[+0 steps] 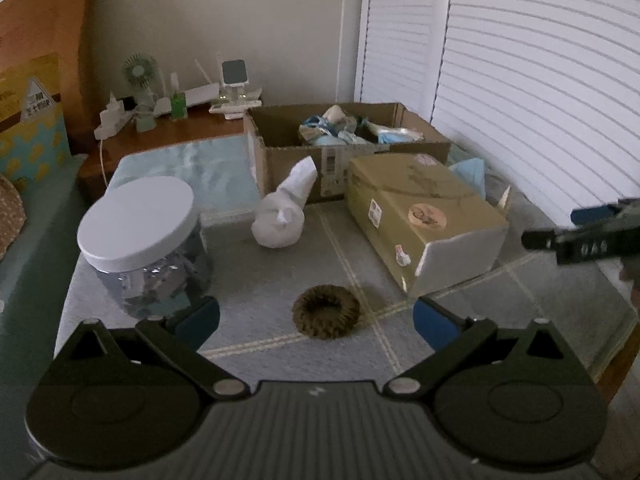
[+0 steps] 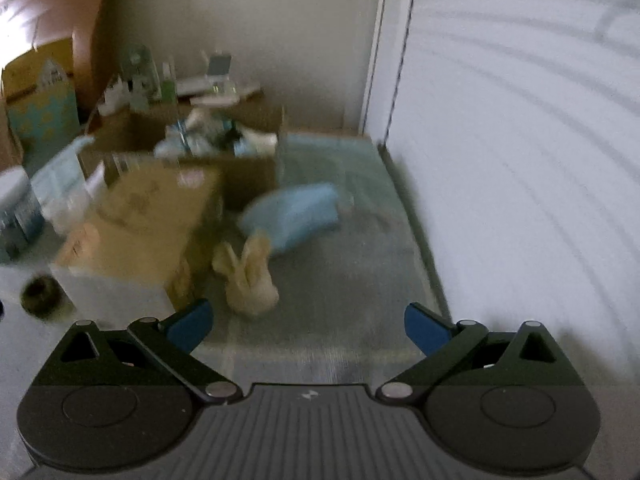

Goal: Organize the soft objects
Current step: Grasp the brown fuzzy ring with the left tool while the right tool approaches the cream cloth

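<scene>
My left gripper [image 1: 316,320] is open and empty, its jaws either side of a brown fuzzy scrunchie [image 1: 326,311] lying on the grey mat. Beyond it a white knotted cloth bundle [image 1: 282,216] stands on the mat. An open cardboard box [image 1: 344,142] at the back holds several blue and white soft items. My right gripper [image 2: 308,326] is open and empty; the view is blurred. Ahead of it lie a beige knotted cloth [image 2: 248,276] and a light blue soft item [image 2: 294,216]. The scrunchie shows at that view's left edge [image 2: 40,294].
A clear jar with a white lid [image 1: 140,240] stands left of the scrunchie. A closed yellow carton [image 1: 420,216] lies right of it. A wooden nightstand [image 1: 168,132] with a fan and small gadgets is behind. White shutters [image 1: 520,80] line the right side. The right gripper's tip [image 1: 584,240] enters at right.
</scene>
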`<state>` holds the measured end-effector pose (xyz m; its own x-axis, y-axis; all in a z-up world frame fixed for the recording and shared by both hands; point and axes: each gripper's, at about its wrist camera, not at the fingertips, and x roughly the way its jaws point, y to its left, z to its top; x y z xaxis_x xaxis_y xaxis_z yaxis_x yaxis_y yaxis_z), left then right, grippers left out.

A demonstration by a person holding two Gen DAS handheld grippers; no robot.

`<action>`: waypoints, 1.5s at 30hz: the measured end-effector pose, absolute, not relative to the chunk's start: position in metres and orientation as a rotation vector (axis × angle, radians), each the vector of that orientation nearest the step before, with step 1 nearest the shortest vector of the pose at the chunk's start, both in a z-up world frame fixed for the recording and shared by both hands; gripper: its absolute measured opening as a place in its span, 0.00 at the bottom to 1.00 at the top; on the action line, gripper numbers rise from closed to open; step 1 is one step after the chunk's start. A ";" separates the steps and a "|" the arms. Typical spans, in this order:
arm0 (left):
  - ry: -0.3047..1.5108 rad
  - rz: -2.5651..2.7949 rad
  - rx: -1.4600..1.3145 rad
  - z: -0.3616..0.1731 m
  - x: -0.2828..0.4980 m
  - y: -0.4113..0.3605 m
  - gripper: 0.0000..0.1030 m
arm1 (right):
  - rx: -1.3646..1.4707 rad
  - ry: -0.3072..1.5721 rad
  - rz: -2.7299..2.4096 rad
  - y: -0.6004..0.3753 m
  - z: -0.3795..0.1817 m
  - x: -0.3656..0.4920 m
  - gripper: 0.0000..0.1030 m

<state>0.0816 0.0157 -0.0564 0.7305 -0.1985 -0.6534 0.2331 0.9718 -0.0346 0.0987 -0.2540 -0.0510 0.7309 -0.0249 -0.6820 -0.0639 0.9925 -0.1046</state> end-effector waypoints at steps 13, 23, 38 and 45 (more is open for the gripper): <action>0.791 -0.205 0.105 -0.083 0.103 0.000 0.99 | -0.117 0.838 0.110 -0.256 -0.082 0.099 1.00; 0.816 -0.186 0.066 -0.097 0.118 -0.004 1.00 | -0.109 0.828 0.117 -0.258 -0.084 0.100 1.00; 0.796 -0.125 0.038 -0.094 0.115 -0.010 0.79 | -0.103 0.809 0.103 -0.256 -0.084 0.099 1.00; 0.776 -0.144 0.045 -0.088 0.106 -0.015 0.47 | -0.104 0.810 0.099 -0.256 -0.085 0.099 1.00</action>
